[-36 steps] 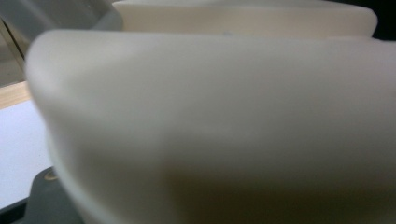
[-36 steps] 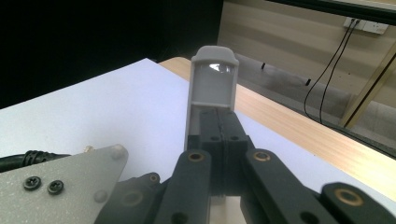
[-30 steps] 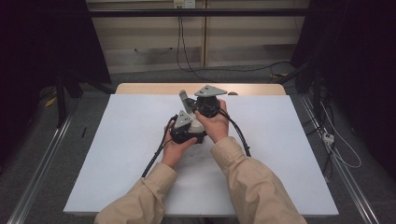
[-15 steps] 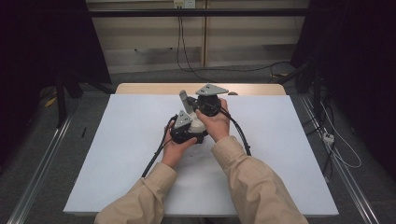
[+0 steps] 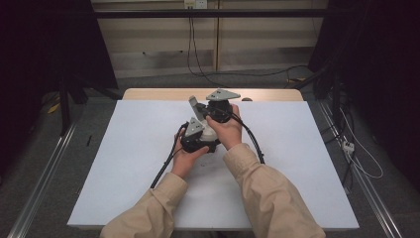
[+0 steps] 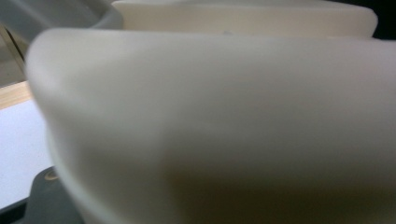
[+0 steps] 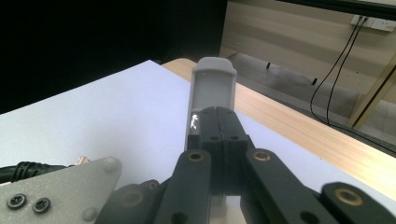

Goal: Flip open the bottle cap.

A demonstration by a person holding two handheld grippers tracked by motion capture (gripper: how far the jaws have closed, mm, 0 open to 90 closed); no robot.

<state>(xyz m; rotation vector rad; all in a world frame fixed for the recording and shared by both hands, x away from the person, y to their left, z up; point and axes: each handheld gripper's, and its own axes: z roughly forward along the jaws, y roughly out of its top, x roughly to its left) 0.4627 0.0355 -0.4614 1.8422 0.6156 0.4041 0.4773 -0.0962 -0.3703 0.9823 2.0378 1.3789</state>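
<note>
the left gripper (image 5: 197, 136) is sitting at the middle of the white table (image 5: 124, 163), gripped from below by the person's left hand (image 5: 185, 157), and its grey plate is tilting up toward the far side. its jaws are closed down narrow; in the left gripper view a pale, blurred surface (image 6: 224, 126) is pressing close against the camera, and whether anything is clamped between those jaws cannot be told. a black cable (image 5: 166, 166) is trailing from it toward the near left, over the table top.

just to the right and a little farther off, the right gripper (image 7: 218, 122) is being held in the right hand (image 5: 227, 130), touching or nearly touching the left gripper, with its own grey three-cornered plate lying level on top. in the right gripper view its two black jaws are meeting pad to pad, fully closed, with nothing between them. directly beyond the jaw tips a grey upright piece (image 7: 213, 91) with a rounded top is standing; in the high view it is rising from the left gripper (image 5: 193, 105). farther right, the table's bare wooden edge (image 7: 299, 126) is running along the far side.
</note>
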